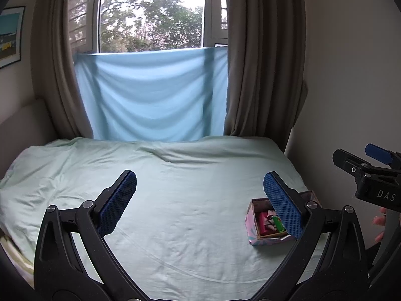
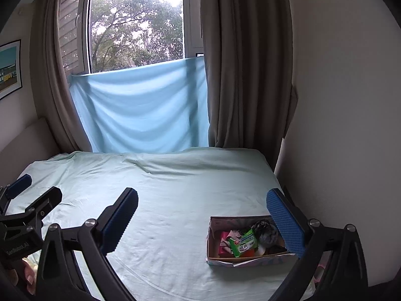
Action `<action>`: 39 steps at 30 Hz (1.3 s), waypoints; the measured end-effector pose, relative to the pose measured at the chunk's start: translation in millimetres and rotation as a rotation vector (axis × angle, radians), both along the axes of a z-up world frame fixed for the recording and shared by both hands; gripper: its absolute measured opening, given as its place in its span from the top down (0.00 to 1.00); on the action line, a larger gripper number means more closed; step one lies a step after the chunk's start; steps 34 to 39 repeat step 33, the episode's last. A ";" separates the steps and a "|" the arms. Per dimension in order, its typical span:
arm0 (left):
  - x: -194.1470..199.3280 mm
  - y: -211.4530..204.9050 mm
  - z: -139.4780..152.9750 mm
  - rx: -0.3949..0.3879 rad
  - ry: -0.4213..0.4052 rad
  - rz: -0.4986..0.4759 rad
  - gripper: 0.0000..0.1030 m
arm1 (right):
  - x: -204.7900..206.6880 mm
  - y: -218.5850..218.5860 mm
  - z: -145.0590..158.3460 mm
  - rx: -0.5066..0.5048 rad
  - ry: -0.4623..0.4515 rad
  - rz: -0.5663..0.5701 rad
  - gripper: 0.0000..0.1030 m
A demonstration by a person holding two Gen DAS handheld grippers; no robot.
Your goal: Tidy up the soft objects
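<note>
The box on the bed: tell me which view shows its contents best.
The right wrist view. The box lies open toward the camera, showing a green packet and a dark bundle. In the left wrist view, a blue finger pad covers much of it.

Both grippers (image 1: 199,202) (image 2: 201,217): black frames w/ silver screws, blue textured pads (image 1: 117,202), white lettering.

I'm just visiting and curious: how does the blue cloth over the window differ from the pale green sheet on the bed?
The blue cloth hangs upright across the lower window, while the green sheet lies flat over the bed. The blue cloth sags in long curved folds; the green sheet shows only shallow wrinkles. The green sheet carries a small open box of items; the blue cloth carries nothing. Both are plain, pale, unpatterned fabric.
</note>
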State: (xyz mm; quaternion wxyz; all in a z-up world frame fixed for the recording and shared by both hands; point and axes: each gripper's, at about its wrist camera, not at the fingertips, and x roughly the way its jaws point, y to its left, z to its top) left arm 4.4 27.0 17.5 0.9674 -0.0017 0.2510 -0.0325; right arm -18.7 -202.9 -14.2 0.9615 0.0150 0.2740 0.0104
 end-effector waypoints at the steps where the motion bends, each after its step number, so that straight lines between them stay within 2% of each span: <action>1: 0.1 -0.3 0.3 0.000 0.000 -0.001 0.02 | 0.1 0.0 0.5 0.001 -0.001 -0.001 0.01; 24: 11.8 -2.8 -3.7 -0.003 -0.016 0.016 0.00 | 11.6 2.5 -4.7 -0.003 0.006 -0.001 0.01; 29: 23.2 1.7 -11.6 -0.019 0.012 0.019 0.00 | 17.6 3.9 -7.3 -0.002 0.011 -0.001 0.01; 39: 32.4 4.5 -15.6 -0.015 0.014 0.012 0.00 | 25.4 5.2 -9.6 -0.003 0.021 -0.004 0.01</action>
